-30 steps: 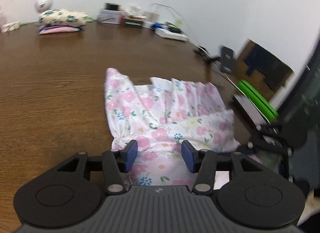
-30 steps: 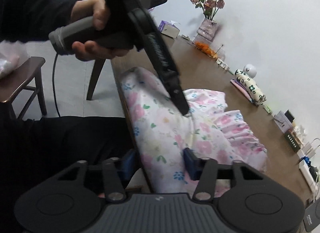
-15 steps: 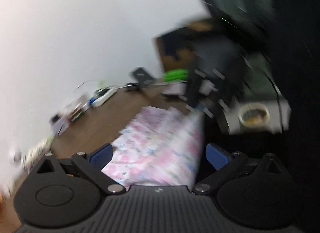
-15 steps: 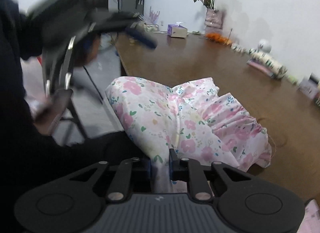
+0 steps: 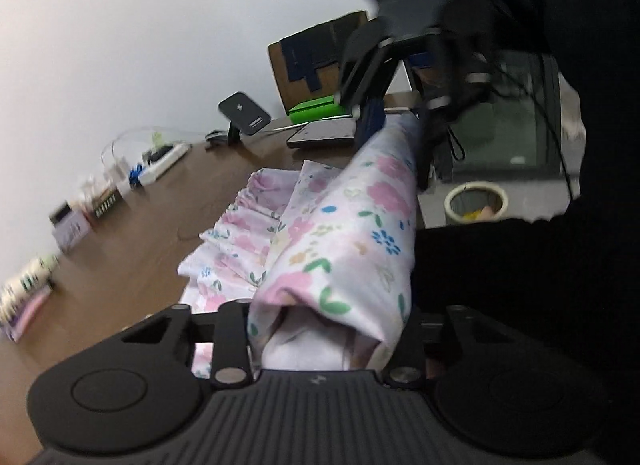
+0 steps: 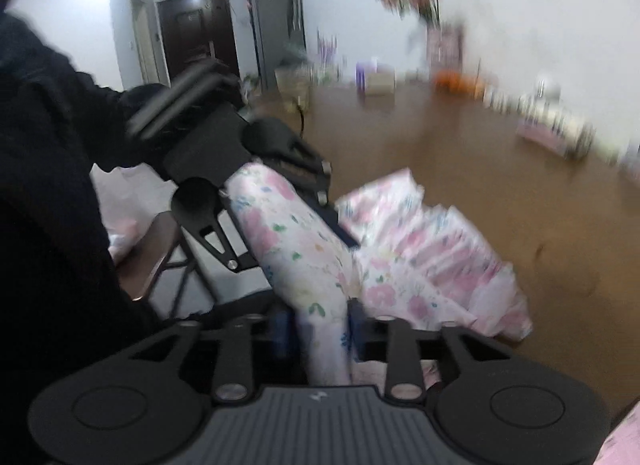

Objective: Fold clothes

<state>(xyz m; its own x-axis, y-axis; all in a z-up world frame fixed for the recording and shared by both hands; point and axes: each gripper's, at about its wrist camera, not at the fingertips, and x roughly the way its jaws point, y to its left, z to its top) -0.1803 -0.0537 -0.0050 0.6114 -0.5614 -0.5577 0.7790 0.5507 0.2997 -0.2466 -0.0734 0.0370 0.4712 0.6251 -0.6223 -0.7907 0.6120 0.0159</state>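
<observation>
A white garment with pink flowers lies at the near edge of the brown table, its ruffled part resting on the wood. My left gripper is closed around one end of the garment's near edge. My right gripper is shut on the other end. The edge is stretched between them as a taut roll, lifted off the table. Each gripper shows in the other's view: the right one and the left one.
A folded clothes pile and a flower vase stand at the table's far side. A power strip, small boxes, a phone stand and a green-topped box line the wall end. A wooden chair and a waste bin stand off the table.
My left gripper swung round to the garment's near edge and closed on it. My right gripper stayed shut on the other end, and the edge has been pulled taut and lifted.
</observation>
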